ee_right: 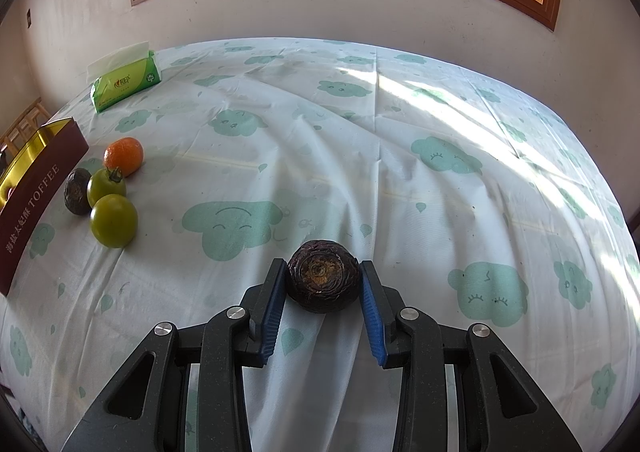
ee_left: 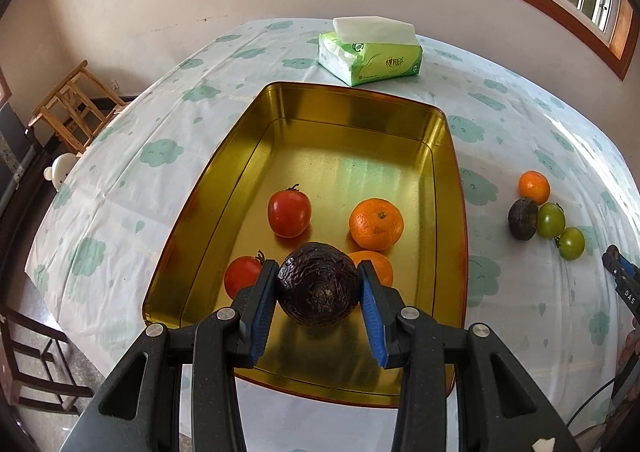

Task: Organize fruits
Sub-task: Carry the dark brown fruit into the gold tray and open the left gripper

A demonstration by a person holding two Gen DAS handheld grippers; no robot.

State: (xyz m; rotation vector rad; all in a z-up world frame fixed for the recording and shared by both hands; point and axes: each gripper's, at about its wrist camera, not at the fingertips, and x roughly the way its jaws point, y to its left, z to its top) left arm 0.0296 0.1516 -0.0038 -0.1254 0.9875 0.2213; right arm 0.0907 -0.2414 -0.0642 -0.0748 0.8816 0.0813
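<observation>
A gold tin [ee_left: 352,107] holds two red tomatoes [ee_left: 289,212], one at nine o'clock, one at seven, and two oranges [ee_left: 376,223] toward four o'clock. A dark wrinkled fruit [ee_left: 318,284] hangs above its six o'clock edge. On the cloth at the tin's three o'clock cluster an orange, a dark fruit and two green tomatoes [ee_right: 114,220]. Another dark fruit [ee_right: 323,276] sits apart.

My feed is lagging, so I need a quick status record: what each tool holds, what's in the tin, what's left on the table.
left tool: shut on a dark wrinkled fruit, over the gold tin
right tool: shut on another dark fruit, over the tablecloth
in tin: two red tomatoes, two oranges
left on table: one orange, one dark fruit, two green tomatoes
also: tissue pack
</observation>
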